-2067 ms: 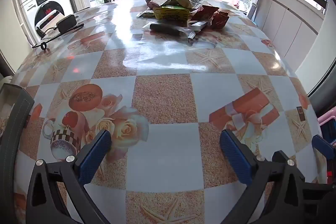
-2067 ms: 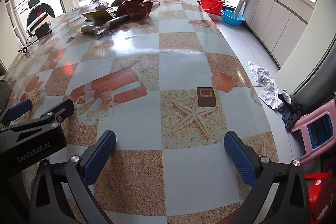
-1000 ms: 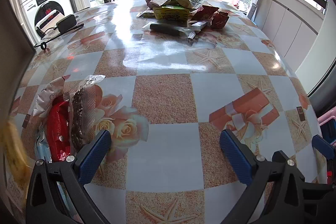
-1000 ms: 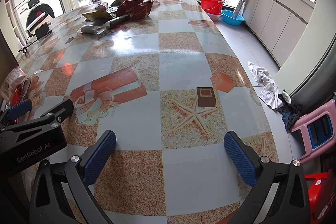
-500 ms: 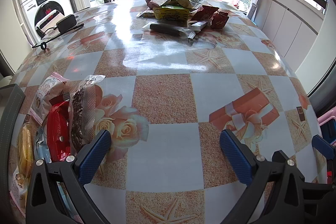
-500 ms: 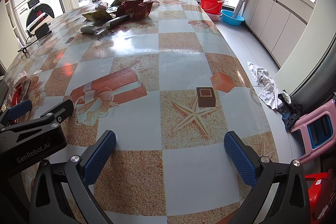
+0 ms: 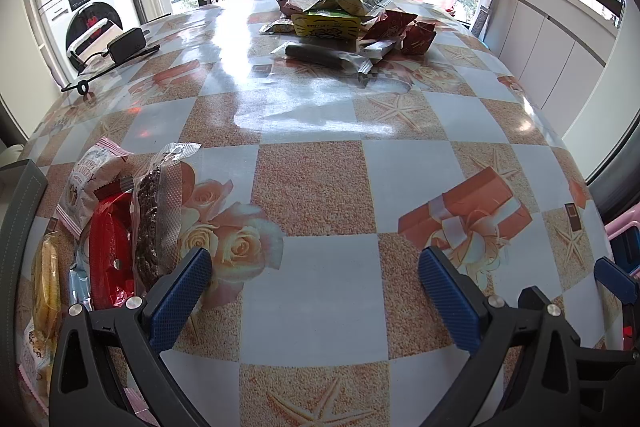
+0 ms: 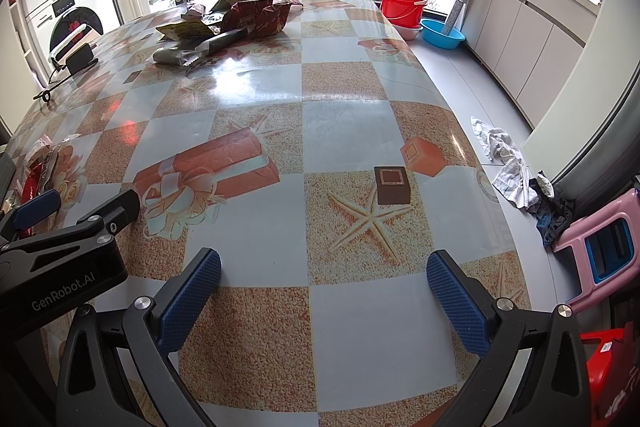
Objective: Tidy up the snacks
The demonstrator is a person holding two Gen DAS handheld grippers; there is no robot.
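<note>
Snack pile (image 7: 344, 23) lies far across the table (image 7: 320, 187); more packets (image 7: 120, 227) near left

R gripper (image 8: 323, 291) hung over table (image 8: 344, 131) w/ jaws wide apart, nothing btwn them. L gripper (image 8: 60, 251) sat just left of jaws. Snack pile (image 8: 228, 23) lay far ahead-left; few packets (image 8: 40, 171) at far left edge.

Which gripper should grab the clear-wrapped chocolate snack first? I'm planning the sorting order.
Left. The left gripper is open with the chocolate snack beside its left finger; the right gripper faces bare table.
</note>
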